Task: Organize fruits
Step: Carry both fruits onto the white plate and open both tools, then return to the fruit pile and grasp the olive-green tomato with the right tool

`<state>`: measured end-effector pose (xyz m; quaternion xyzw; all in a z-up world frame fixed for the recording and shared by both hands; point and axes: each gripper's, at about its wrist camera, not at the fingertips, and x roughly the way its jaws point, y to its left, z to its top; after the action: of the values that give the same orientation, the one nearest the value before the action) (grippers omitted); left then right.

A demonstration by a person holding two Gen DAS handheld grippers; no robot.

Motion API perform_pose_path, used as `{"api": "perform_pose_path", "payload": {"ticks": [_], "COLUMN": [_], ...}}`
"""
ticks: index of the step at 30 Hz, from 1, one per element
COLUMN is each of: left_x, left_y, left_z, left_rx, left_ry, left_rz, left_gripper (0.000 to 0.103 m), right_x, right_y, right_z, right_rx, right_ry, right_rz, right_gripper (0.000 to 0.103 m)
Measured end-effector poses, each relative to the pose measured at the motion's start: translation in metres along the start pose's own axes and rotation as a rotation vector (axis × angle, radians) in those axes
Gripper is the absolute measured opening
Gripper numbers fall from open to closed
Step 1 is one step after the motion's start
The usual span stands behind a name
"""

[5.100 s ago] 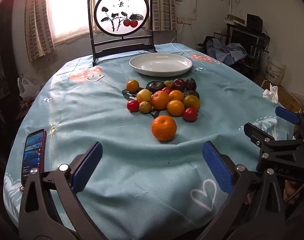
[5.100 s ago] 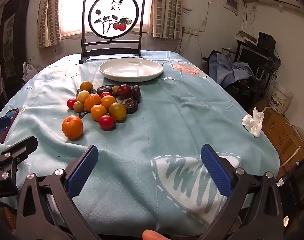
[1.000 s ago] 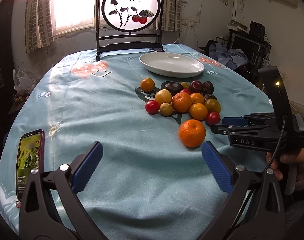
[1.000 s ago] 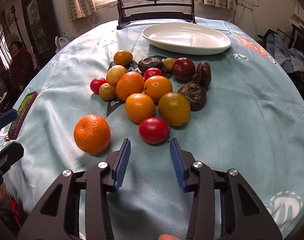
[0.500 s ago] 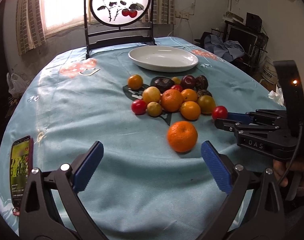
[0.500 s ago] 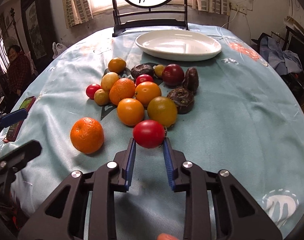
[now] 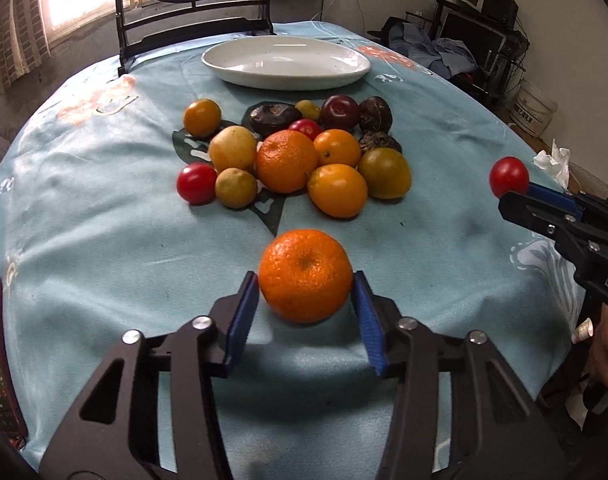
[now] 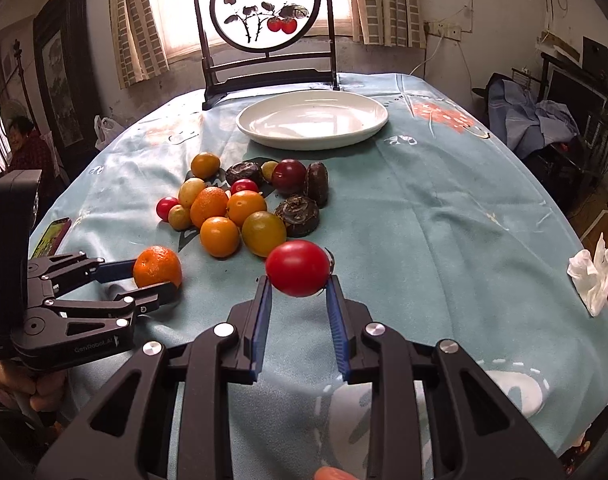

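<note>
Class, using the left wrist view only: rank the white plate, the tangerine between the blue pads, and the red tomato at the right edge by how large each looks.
1. white plate, widest
2. tangerine, though nearness to the camera enlarges it
3. red tomato, smallest

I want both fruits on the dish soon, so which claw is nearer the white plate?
Right, narrowly. The right claw holds a red tomato beside the pile; the left claw grips the orange farther from the white plate.
</note>
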<state>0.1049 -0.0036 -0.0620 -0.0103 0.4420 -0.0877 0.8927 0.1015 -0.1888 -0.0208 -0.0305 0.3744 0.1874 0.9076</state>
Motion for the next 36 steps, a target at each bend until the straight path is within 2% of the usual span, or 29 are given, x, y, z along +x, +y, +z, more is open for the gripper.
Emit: {"api": "perform_pose_path", "payload": {"ticks": [2, 5, 8, 11, 13, 16, 20, 23, 25, 26, 27, 28, 30, 34, 36], "left_x": [0.0, -0.008, -0.025, -0.022, -0.005, 0.037, 0.104, 0.143, 0.163, 0.17, 0.176, 0.176, 0.162, 0.113, 0.082], "left_y": [-0.002, 0.005, 0.016, 0.027, 0.035, 0.049, 0.062, 0.07, 0.075, 0.075, 0.076, 0.079, 0.078, 0.072, 0.069], "left_z": [0.001, 0.012, 0.051, 0.11, 0.15, 0.202, 0.245, 0.259, 0.264, 0.265, 0.266, 0.266, 0.265, 0.26, 0.247], "left_rx": [0.005, -0.022, -0.012, 0.018, 0.027, 0.006, -0.006, -0.023, -0.034, -0.037, -0.044, -0.053, -0.051, -0.007, 0.002], "left_ry": [0.003, 0.0, -0.052, -0.09, -0.09, -0.071, 0.004, 0.07, 0.119, 0.149, 0.174, 0.179, 0.134, 0.036, -0.014], "left_rz": [0.002, -0.037, -0.047, -0.031, -0.016, -0.035, -0.011, -0.012, 0.005, 0.017, 0.028, 0.039, 0.037, 0.084, 0.089], "left_gripper": [0.046, 0.046, 0.046, 0.046, 0.046, 0.046, 0.046, 0.046, 0.046, 0.047, 0.053, 0.061, 0.078, 0.082, 0.089], "right_x": [0.003, 0.006, 0.012, 0.031, 0.052, 0.098, 0.161, 0.196, 0.213, 0.22, 0.224, 0.225, 0.216, 0.162, 0.13], "right_y": [-0.003, -0.008, -0.011, -0.017, -0.024, -0.037, -0.049, -0.052, -0.051, -0.049, -0.048, -0.047, -0.047, -0.046, -0.042], "right_z": [0.005, 0.02, 0.048, 0.088, 0.115, 0.152, 0.182, 0.191, 0.191, 0.192, 0.192, 0.193, 0.194, 0.183, 0.166], "right_rx": [0.005, 0.008, -0.01, -0.019, -0.013, 0.006, 0.013, 0.007, 0.001, -0.008, -0.016, -0.017, -0.01, 0.027, 0.032], "right_ry": [0.0, -0.015, -0.049, -0.092, -0.102, -0.065, 0.025, 0.09, 0.136, 0.157, 0.165, 0.162, 0.142, 0.067, 0.029], "right_rz": [0.001, -0.001, -0.011, -0.011, -0.012, -0.01, -0.033, -0.055, -0.041, -0.038, -0.041, -0.057, -0.072, -0.08, -0.106], "right_gripper": [0.028, 0.028, 0.028, 0.028, 0.028, 0.028, 0.028, 0.028, 0.029, 0.033, 0.04, 0.053, 0.057, 0.057, 0.057]}}
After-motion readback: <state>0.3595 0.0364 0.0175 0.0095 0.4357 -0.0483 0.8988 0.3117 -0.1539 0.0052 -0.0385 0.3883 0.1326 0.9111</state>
